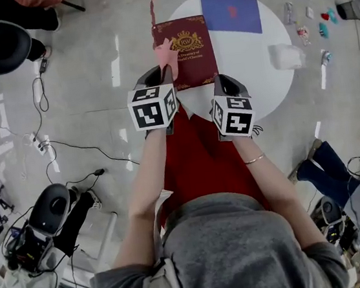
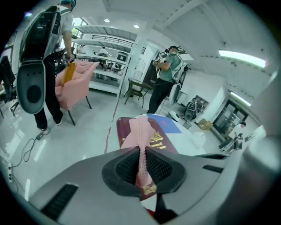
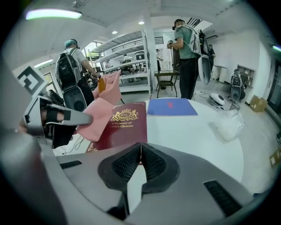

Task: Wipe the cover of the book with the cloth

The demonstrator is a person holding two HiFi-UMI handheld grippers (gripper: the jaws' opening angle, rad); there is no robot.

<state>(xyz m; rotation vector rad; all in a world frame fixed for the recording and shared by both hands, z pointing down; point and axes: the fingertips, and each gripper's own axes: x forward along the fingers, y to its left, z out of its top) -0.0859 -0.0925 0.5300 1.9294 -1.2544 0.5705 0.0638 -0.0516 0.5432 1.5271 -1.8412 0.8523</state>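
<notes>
A dark red book point(image 1: 190, 54) with gold lettering lies on the left part of a round white table point(image 1: 261, 88). A pink cloth point(image 1: 165, 54) rests over the book's left edge, and my left gripper point(image 1: 164, 77) is shut on its near end. In the left gripper view the cloth point(image 2: 140, 129) runs up from the jaws of the left gripper point(image 2: 142, 150) across the book point(image 2: 161, 141). My right gripper point(image 1: 219, 80) is shut at the book's near right corner. In the right gripper view, the right gripper's point(image 3: 140, 147) tips meet the book's point(image 3: 124, 125) near edge with nothing visibly between them.
A blue folder point(image 1: 231, 12) lies at the table's far side and a crumpled clear bag point(image 1: 285, 55) at its right. Cables and gear lie on the floor to the left point(image 1: 44, 150). Two people stand beyond the table point(image 3: 186, 48).
</notes>
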